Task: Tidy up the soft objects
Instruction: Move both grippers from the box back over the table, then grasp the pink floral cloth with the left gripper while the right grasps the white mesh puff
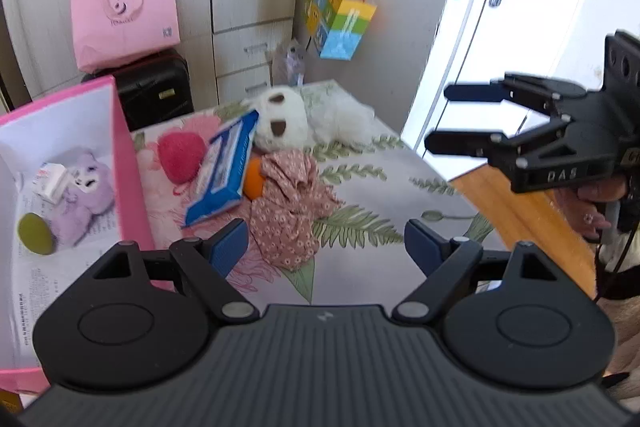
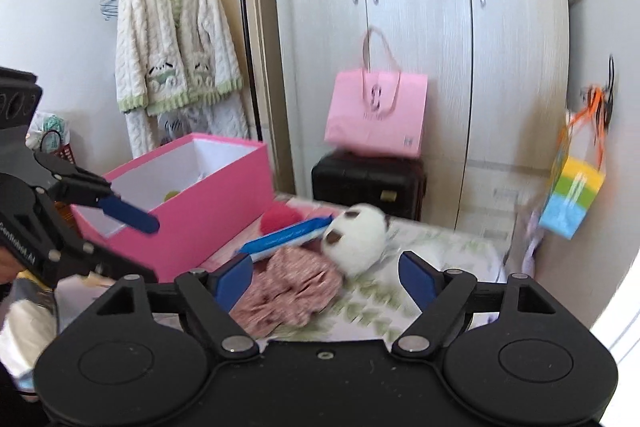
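A pink box [image 1: 124, 163] stands at the left of a floral-covered table [image 1: 380, 187]; inside lie a purple plush bear [image 1: 86, 195], a white packet and an olive disc. On the table lie a white plush dog [image 1: 288, 119], a pink floral cloth [image 1: 290, 211], a red fuzzy ball [image 1: 180, 155], a blue wipes pack [image 1: 226, 167] and an orange thing [image 1: 254, 181]. My left gripper [image 1: 326, 247] is open and empty above the cloth's near end. My right gripper [image 1: 440, 119] is open and empty, high at the right. In the right wrist view the right gripper [image 2: 326, 283] hovers over the cloth [image 2: 292, 291] and dog [image 2: 356, 239].
A pink paper bag [image 1: 124, 15] sits on a black case [image 1: 156, 91] behind the table, before a wardrobe. A coloured gift bag [image 1: 340, 23] hangs on the wall. A white door [image 1: 500, 27] stands at the right. A robe [image 2: 176, 55] hangs on a rack.
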Tool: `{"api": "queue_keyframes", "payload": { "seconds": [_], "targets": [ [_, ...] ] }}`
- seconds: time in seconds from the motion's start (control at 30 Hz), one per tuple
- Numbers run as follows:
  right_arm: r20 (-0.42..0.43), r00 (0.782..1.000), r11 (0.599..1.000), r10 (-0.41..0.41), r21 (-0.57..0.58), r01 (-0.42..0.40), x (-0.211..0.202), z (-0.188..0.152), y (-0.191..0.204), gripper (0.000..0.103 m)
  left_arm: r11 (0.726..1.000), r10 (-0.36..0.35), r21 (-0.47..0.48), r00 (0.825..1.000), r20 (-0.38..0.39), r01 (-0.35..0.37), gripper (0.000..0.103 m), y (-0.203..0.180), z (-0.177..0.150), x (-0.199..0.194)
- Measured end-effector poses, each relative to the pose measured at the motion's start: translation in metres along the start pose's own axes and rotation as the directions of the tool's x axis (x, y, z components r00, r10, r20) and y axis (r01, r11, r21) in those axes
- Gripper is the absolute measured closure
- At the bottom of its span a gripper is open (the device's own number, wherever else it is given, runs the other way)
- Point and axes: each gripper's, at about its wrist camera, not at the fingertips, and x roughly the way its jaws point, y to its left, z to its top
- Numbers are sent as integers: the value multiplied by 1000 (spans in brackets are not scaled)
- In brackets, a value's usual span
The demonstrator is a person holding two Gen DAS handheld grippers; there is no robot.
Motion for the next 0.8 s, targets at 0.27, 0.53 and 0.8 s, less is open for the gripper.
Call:
{"api": "queue_keyframes", "payload": {
  "seconds": [0.27, 0.53, 0.8],
  "targets": [
    [15, 1000, 1000, 17, 24, -17, 29, -18, -25, 20, 997, 73, -18, 995, 61, -72, 18, 1, -14, 39],
    [-8, 1000, 987, 22, 159, -21, 70, -28, -60, 19, 999, 34, -13, 995, 97, -33, 18, 8, -15, 69],
    [-75, 995, 988, -69, 130, 78, 115, -31, -77, 19, 991, 121, -61, 991, 60, -117, 21, 3, -21, 114]
  ]
}}
